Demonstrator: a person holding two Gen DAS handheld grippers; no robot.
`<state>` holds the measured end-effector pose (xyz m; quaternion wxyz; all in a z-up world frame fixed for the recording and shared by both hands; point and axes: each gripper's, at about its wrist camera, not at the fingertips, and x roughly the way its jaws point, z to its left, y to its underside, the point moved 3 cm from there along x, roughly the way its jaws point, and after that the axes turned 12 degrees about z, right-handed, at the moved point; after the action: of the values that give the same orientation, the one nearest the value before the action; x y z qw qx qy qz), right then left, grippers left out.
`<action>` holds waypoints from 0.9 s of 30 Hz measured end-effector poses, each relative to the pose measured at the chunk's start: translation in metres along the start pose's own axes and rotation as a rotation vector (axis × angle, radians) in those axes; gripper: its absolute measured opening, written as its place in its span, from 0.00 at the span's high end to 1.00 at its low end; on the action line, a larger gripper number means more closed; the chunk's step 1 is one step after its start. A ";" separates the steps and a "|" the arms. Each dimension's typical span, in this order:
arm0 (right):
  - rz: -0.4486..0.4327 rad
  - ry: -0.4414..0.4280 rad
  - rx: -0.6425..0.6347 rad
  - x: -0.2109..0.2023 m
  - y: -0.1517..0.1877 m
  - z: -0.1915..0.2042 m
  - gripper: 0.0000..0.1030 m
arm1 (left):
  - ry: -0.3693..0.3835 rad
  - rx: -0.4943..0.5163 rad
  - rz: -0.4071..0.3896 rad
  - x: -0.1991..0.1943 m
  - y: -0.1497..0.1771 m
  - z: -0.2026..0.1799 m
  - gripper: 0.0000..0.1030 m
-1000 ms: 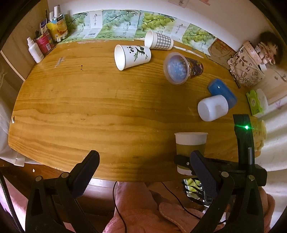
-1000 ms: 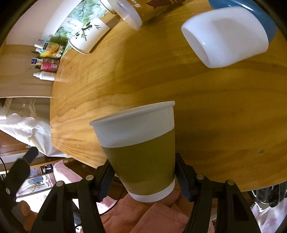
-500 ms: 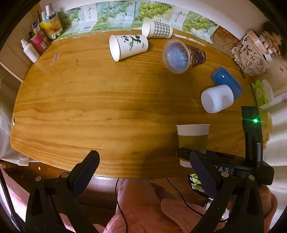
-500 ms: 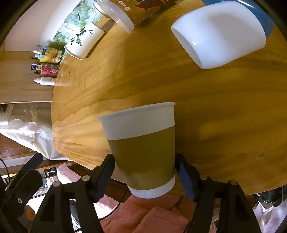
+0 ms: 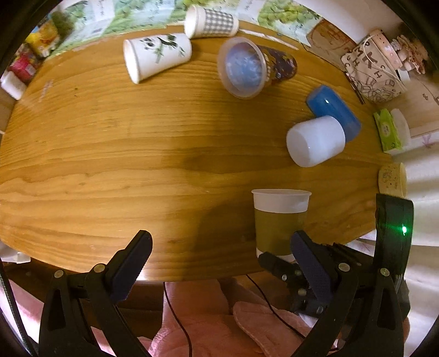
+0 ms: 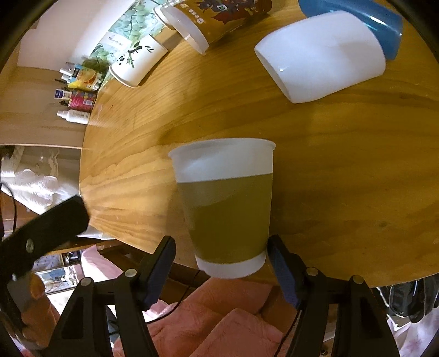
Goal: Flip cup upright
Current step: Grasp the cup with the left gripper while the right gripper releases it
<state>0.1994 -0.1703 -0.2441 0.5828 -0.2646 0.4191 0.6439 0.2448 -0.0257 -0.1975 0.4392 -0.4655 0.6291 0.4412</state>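
An olive-green paper cup with a white rim (image 5: 279,219) (image 6: 225,206) stands upright at the near edge of the wooden table (image 5: 109,153). My right gripper (image 6: 222,263) is open, its two fingers on either side of the cup's base with a gap to the left finger. My left gripper (image 5: 219,261) is open and empty over the table's near edge, left of the cup. Several cups lie on their sides: a white one (image 5: 315,140) (image 6: 321,57), a blue one (image 5: 333,109), a clear printed one (image 5: 252,67), a panda one (image 5: 156,56) and a checked one (image 5: 210,22).
Small bottles and packets (image 6: 78,96) stand at the table's far left corner. A patterned bag (image 5: 370,71) and a green tissue pack (image 5: 387,129) lie off the right end. A pink-clothed lap (image 5: 205,324) is below the near edge.
My right gripper has opened and let go of the green cup, which now stands on the table. The left gripper has moved in closer to the table.
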 end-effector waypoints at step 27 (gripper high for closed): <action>-0.103 0.021 0.082 -0.026 0.050 -0.040 0.27 | 0.167 0.076 0.196 0.055 -0.014 -0.051 0.02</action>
<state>0.1499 -0.2164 -0.2313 0.6209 -0.2684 0.4374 0.5926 0.2415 -0.0885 -0.2414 0.3574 -0.4200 0.7223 0.4174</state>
